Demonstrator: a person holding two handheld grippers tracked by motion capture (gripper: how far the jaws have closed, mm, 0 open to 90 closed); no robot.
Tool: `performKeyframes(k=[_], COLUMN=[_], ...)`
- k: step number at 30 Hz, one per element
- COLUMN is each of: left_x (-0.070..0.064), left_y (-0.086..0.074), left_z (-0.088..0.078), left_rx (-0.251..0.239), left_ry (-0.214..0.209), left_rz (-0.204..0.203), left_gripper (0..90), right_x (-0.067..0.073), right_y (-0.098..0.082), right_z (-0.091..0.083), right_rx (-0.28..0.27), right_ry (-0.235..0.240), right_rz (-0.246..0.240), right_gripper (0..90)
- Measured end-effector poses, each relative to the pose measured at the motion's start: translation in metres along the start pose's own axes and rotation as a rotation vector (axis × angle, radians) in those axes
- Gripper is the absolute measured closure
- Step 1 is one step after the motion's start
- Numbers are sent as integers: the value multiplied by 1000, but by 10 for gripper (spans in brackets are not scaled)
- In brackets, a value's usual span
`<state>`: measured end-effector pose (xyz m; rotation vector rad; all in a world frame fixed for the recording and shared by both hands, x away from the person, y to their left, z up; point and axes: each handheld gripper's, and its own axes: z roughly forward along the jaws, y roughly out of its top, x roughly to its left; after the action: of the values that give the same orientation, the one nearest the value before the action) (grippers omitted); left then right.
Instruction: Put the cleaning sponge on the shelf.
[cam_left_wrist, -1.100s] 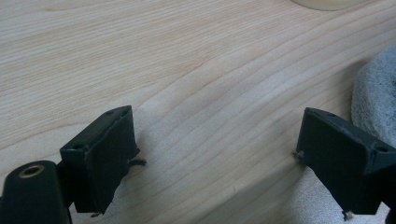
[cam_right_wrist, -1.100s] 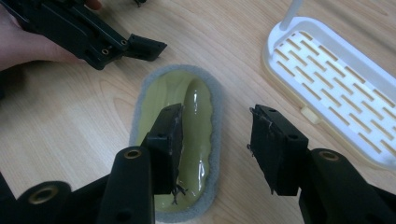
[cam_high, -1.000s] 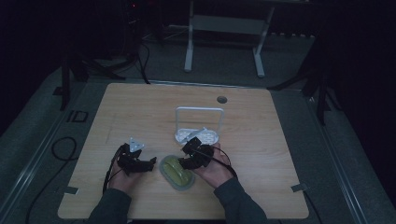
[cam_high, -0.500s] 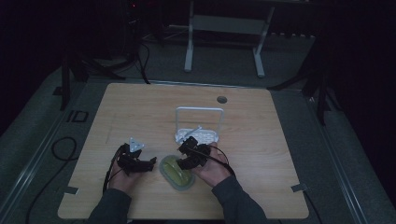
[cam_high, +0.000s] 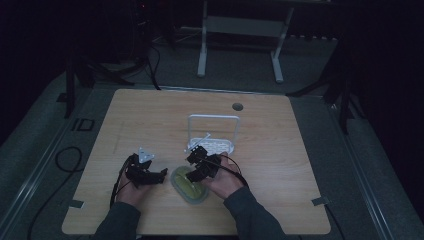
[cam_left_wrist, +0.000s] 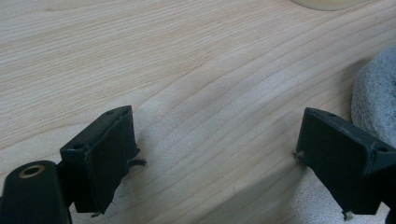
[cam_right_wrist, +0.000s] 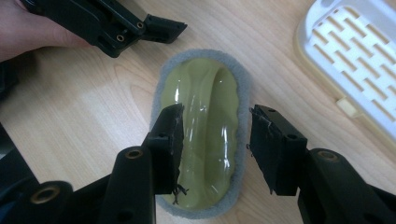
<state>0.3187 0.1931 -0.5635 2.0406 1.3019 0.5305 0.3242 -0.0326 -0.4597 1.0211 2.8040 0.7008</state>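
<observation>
No text, label, brand, number or sign can be read anywhere in these pictures. The wooden table (cam_high: 280, 165) shows bare grain, the green scrubbing pad (cam_right_wrist: 205, 135) and the white slotted rack (cam_right_wrist: 359, 70) carry no print, and the black jaws bear no markings. A small dark outline on the floor left of the table (cam_high: 82, 124) is too dim to read.

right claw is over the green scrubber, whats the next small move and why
Probably lower the right claw a little and close it on the raised ridge of the green scrubber. Its jaws stand apart on either side of that ridge, not yet pressing it, and the scrubber lies flat on the table.
</observation>
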Motion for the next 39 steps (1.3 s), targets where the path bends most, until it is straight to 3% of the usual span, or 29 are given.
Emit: performKeyframes(k=[27,39], left_x=[0,0], left_y=[0,0], left_z=[0,0], left_rx=[-1,0], left_ry=[0,0], left_rz=[0,0], left_gripper=[119,119], right_x=[8,13], right_y=[14,19], right_z=[17,25], right_rx=[113,168], right_ry=[25,16], right_rz=[-3,-41], right_gripper=[588,630])
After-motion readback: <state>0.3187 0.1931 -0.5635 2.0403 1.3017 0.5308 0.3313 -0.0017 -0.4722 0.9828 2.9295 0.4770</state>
